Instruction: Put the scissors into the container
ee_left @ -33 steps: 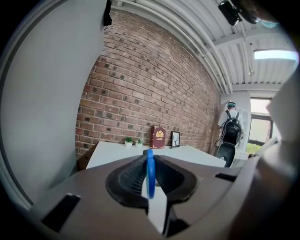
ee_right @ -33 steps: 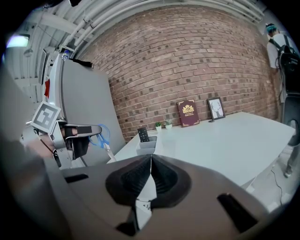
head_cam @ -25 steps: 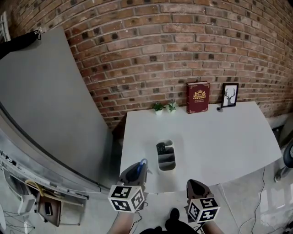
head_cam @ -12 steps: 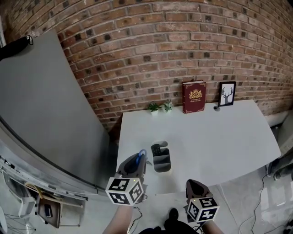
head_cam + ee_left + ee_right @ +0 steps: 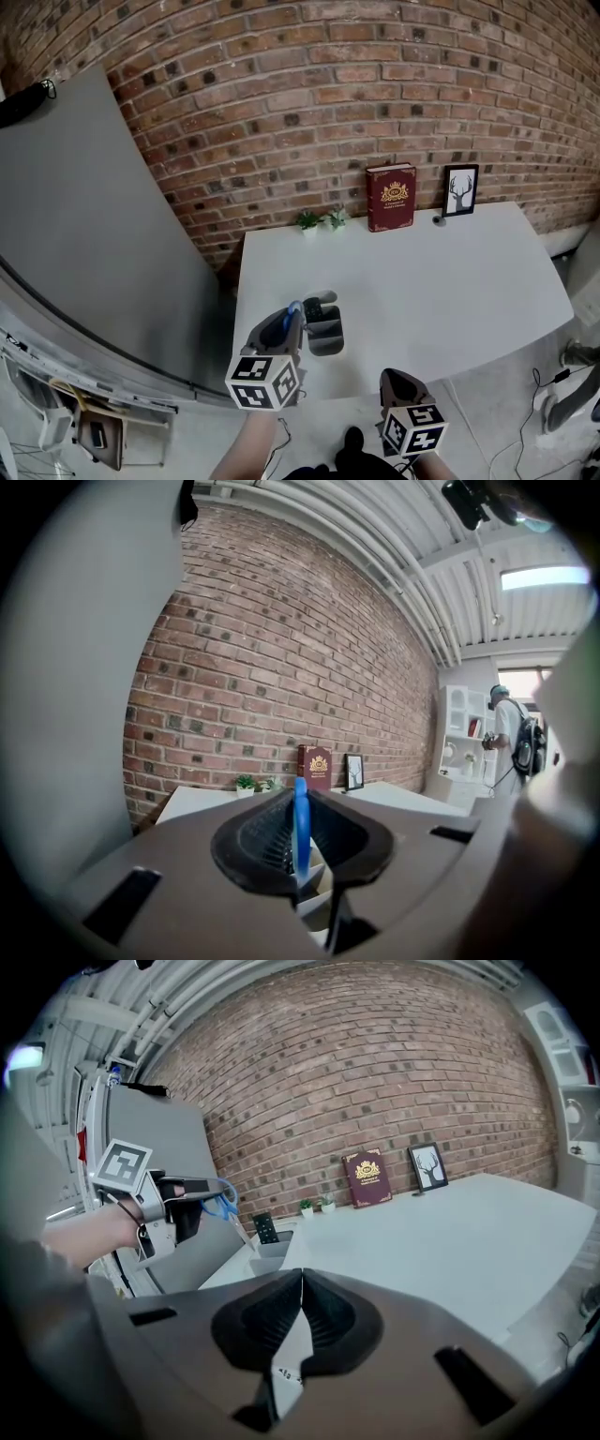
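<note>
The scissors [image 5: 294,310] have a blue handle, and my left gripper [image 5: 292,315] is shut on them at the near left of the white table [image 5: 441,281]. In the right gripper view the blades [image 5: 236,1229] point down toward the grey divided container [image 5: 273,1247]. That container [image 5: 326,336] sits just right of the left gripper, with a black remote [image 5: 313,307] in its far compartment. In the left gripper view the blue handle [image 5: 301,823] stands between the jaws, above the container [image 5: 315,899]. My right gripper [image 5: 394,377] is shut and empty, off the table's near edge.
A red book [image 5: 390,197], a framed deer picture [image 5: 460,190] and two small plants [image 5: 320,220] line the brick wall at the table's back. A large grey panel [image 5: 84,234] leans at the left. A person [image 5: 511,735] stands far off.
My left gripper with the scissors has moved forward and right, closer to the container's left rim. The right gripper has stayed put.
</note>
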The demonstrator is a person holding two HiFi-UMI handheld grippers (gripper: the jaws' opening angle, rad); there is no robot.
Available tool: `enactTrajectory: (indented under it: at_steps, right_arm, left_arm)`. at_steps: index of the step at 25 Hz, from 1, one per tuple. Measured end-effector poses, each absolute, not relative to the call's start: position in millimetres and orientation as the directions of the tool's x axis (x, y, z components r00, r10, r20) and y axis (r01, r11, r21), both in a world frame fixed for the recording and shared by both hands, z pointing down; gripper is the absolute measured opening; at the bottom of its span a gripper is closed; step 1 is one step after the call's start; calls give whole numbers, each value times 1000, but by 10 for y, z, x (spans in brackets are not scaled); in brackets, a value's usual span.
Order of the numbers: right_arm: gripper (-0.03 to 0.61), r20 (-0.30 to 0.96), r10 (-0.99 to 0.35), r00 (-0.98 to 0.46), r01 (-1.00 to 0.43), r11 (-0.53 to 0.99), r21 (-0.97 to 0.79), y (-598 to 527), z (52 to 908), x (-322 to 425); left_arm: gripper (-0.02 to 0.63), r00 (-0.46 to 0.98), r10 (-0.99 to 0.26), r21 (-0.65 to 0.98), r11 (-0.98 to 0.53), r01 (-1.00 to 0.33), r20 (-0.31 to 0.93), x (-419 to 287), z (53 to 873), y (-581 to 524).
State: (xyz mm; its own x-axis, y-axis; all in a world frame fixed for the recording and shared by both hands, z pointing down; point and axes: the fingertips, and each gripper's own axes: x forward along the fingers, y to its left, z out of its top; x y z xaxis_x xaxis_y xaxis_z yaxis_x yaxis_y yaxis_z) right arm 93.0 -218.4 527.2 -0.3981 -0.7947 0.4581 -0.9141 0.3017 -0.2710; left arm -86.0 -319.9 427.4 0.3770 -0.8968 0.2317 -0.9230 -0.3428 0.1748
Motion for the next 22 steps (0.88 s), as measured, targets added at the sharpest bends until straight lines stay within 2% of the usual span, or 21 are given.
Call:
enactTrajectory:
  at_steps: [22]
  right_arm:
    - [2, 489, -776, -398, -915, 299, -271, -2122, 5379, 958]
  left_arm:
    - [44, 374, -861, 164, -337, -927, 345, -719, 4906, -3324]
